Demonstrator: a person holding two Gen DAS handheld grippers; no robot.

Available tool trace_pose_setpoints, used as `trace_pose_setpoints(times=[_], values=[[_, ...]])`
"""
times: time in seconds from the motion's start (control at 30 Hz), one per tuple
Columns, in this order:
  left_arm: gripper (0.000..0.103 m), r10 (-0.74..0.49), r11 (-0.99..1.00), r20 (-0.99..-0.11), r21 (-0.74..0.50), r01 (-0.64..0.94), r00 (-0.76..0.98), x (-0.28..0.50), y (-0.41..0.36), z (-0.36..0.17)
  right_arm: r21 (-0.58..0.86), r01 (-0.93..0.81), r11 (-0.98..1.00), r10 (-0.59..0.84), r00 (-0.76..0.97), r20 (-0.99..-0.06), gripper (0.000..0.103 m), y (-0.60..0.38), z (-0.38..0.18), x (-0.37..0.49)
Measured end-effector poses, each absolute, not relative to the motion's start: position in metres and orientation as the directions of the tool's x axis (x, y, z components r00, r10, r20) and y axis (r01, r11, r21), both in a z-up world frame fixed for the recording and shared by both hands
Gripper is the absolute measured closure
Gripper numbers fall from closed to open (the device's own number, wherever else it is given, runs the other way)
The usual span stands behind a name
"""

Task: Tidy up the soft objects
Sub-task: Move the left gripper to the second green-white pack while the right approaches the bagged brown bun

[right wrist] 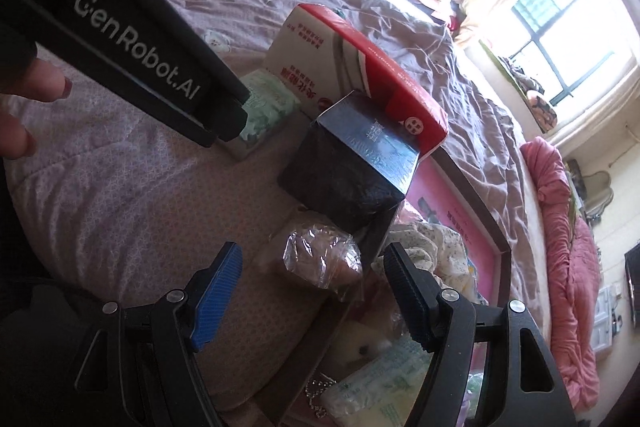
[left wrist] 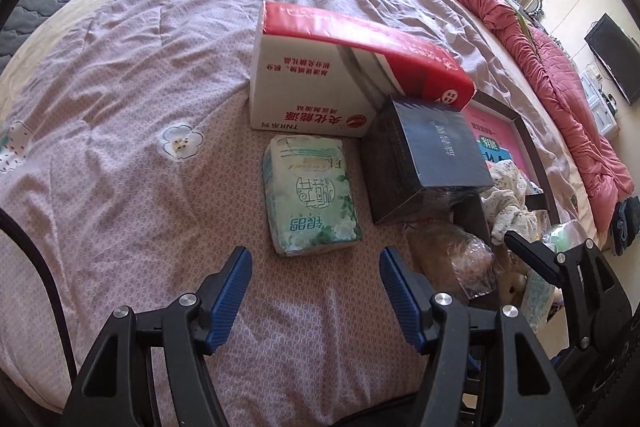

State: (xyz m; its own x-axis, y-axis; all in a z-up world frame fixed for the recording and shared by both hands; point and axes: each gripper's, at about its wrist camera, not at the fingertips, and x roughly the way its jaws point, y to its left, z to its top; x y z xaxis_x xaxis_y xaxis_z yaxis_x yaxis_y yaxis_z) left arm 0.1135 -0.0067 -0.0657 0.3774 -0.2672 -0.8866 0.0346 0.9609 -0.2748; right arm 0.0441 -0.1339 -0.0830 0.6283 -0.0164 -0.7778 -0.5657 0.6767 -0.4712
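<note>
Left gripper (left wrist: pixel 316 281) wide open, empty, above tissue pack (left wrist: pixel 310 191). Right gripper (right wrist: pixel 312 291) open, empty. Soft pack may squish, slip out.

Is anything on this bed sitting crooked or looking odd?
Yes. The dark box is tipped, leaning on the brown tray's rim, and the red-and-white carton behind it also sits askew rather than flat on the quilt.

My left gripper (left wrist: pixel 316 275) has a black plastic frame, ribbed blue pads (left wrist: pixel 234 301) and round silver screws (left wrist: pixel 443 298); a black cable (left wrist: pixel 48 291) curves past it. My right gripper (right wrist: pixel 312 287) matches. In its view the left tool's body reads "GenRobot.AI" in white letters (right wrist: pixel 138 47).
</note>
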Motion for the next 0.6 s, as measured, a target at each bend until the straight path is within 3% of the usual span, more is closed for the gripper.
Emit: trace_pose_setpoints(times=[0.17,0.3,0.6], values=[[0.037,-0.268,0.961,-0.895,-0.274,0.035,0.358,0.125,-0.011,-0.076,-0.490,-0.578,0.652,-0.028,0.628,-0.778,0.028,-0.135,-0.096,0.051],[0.037,-0.271,0.960,-0.899,-0.280,0.024,0.344,0.134,-0.012,-0.084,-0.509,-0.581,0.635,-0.041,0.633,-0.773,0.043,-0.136,-0.106,0.059],[0.037,-0.281,0.953,-0.899,-0.303,-0.016,0.336,0.154,-0.012,-0.096,-0.517,-0.560,0.647,-0.036,0.656,-0.754,0.049,-0.143,-0.108,0.069]])
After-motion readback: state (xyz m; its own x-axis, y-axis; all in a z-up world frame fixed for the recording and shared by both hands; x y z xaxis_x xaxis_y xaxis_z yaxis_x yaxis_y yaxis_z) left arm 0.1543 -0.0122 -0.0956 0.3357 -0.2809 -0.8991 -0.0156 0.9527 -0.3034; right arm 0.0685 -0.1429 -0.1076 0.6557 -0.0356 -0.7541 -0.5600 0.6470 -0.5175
